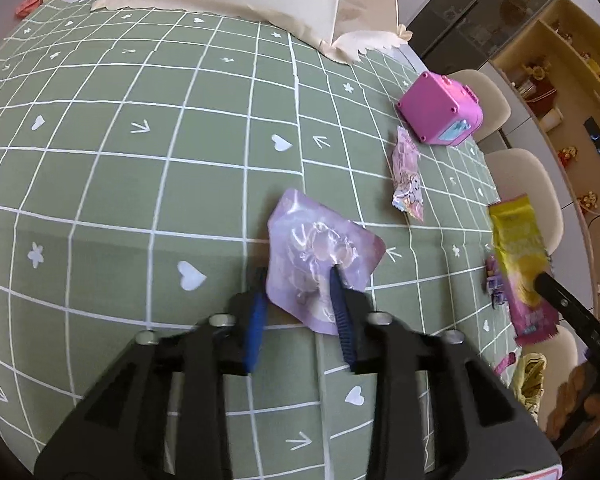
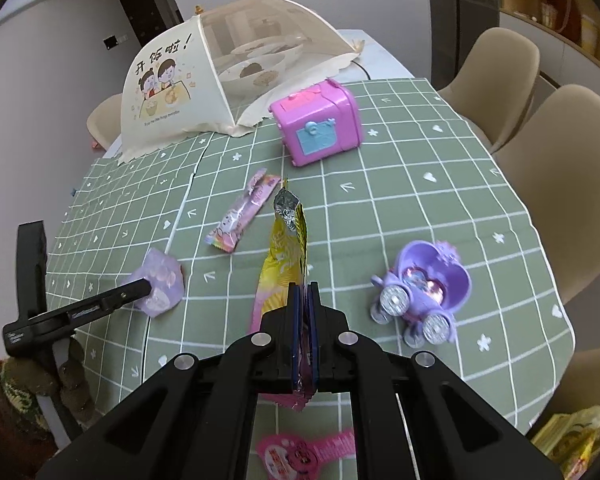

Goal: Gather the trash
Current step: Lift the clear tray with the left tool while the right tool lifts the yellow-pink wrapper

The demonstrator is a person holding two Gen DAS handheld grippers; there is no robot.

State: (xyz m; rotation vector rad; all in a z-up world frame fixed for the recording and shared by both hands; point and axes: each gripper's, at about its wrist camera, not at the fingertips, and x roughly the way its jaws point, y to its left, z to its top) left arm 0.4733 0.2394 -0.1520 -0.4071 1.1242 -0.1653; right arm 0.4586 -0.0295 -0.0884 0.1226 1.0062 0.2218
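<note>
A crumpled lilac blister packet (image 1: pixel 320 264) lies on the green checked tablecloth (image 1: pixel 120 180). My left gripper (image 1: pixel 296 276) is open, its blue fingers straddling the packet's near edge, one finger resting on it. It also shows in the right wrist view (image 2: pixel 160 280). My right gripper (image 2: pixel 305 292) is shut on a yellow and pink snack wrapper (image 2: pixel 286 252) and holds it above the table; the wrapper also shows in the left wrist view (image 1: pixel 520 256). A pink candy wrapper (image 1: pixel 408 180) lies beyond, also in the right wrist view (image 2: pixel 244 212).
A pink toy box (image 2: pixel 320 124) and a mesh food cover (image 2: pixel 220 72) over bowls stand at the far side. A purple toy carriage (image 2: pixel 424 292) sits right of my right gripper, a pink toy watch (image 2: pixel 304 450) near the edge. Beige chairs (image 2: pixel 540 128) ring the table.
</note>
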